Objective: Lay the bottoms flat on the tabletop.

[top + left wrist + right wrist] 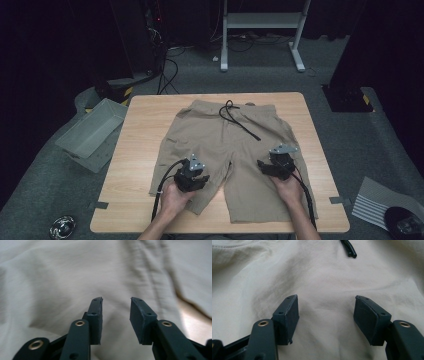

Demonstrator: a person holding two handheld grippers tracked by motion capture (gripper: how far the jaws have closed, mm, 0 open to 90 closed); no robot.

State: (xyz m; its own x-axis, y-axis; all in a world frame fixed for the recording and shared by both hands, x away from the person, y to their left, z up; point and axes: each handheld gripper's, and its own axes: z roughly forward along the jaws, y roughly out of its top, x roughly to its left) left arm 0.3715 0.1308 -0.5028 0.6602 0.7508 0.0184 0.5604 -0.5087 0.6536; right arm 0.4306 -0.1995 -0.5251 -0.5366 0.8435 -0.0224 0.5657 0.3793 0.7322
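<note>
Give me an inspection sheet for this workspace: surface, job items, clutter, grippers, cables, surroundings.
Surface: wooden table, bare around the garment.
Job's things: tan shorts lying flat, waistband at the far side; black drawstring loose across the front.
Clutter: nothing seen on the table.
Grippers: left gripper over the left leg, jaws open; right gripper over the right leg, jaws open wider.
Cables: one trails from each gripper toward the person.
Surroundings: grey bin left on the floor; white frame behind.

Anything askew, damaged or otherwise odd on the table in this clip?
Nothing damaged. The khaki fabric shorts lie flat on the light wooden table, only their black drawstring trails loose across the front. Both grippers hover open above the legs.
</note>
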